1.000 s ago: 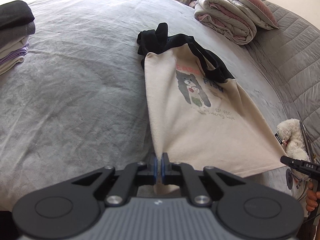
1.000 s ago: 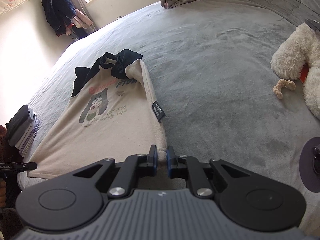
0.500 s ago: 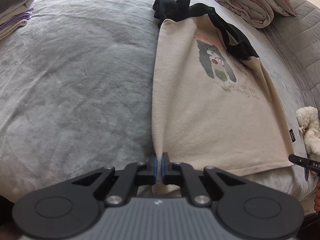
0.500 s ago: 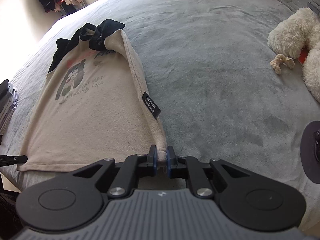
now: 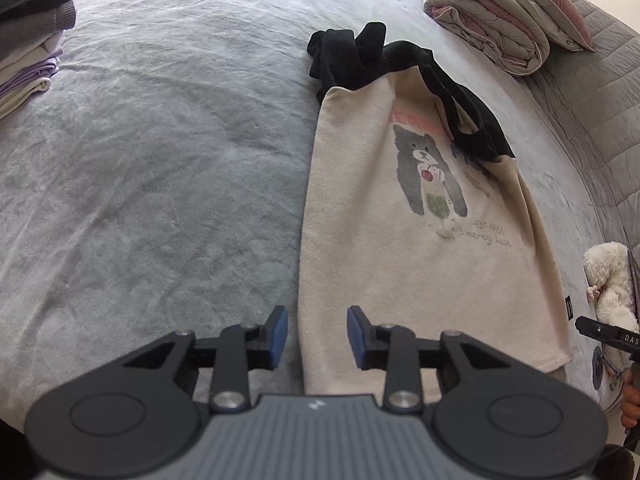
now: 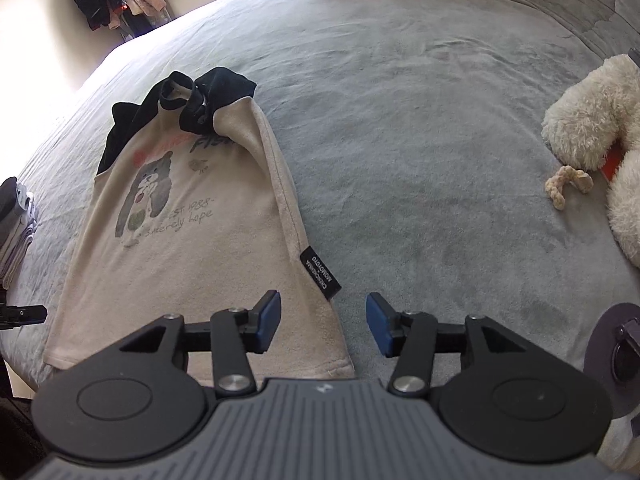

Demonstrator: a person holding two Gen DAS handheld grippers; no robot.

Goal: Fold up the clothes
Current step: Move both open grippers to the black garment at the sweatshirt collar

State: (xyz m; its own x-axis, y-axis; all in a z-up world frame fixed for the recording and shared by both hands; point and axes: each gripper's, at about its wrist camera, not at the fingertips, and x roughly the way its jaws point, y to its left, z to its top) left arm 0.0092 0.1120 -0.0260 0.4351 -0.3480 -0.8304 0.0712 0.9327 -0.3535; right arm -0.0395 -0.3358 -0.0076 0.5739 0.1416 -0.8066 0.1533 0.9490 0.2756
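We see a cream shirt (image 5: 420,248) with black sleeves lying flat on the grey bed (image 5: 160,160), print side up: a grey bear, a cherry and the words "Sincerely hope". Its hem lies toward us at the near edge of the bed, and the black sleeves (image 5: 360,60) are bunched at the far end, partly folded over the chest.

The left hand-held gripper (image 5: 317,336) stands released over the shirt's hem corner on that side. Its jaws have just been opening, and the shirt's side edge runs up between the blue pads (image 5: 280,334) without either pad pressing on it.

The right hand-held gripper (image 6: 323,326) is likewise released, its jaws having just been opening. The other hem corner lies between its blue pads (image 6: 269,320), nearer the left pad, and we see clear bed between the cloth and the right pad. A black label (image 6: 320,276) sewn into the side seam sits just beyond the fingers.

On the left of the bed we see a stack of folded clothes (image 5: 28,32), dark ones on top and pale ones beneath. At the far right a folded quilt (image 5: 492,28) lies with a pink pillow (image 5: 548,0) on it. A white plush toy (image 6: 596,128) lies on the bed well to the right of the shirt, with a small knotted rope (image 6: 568,186) beside it.
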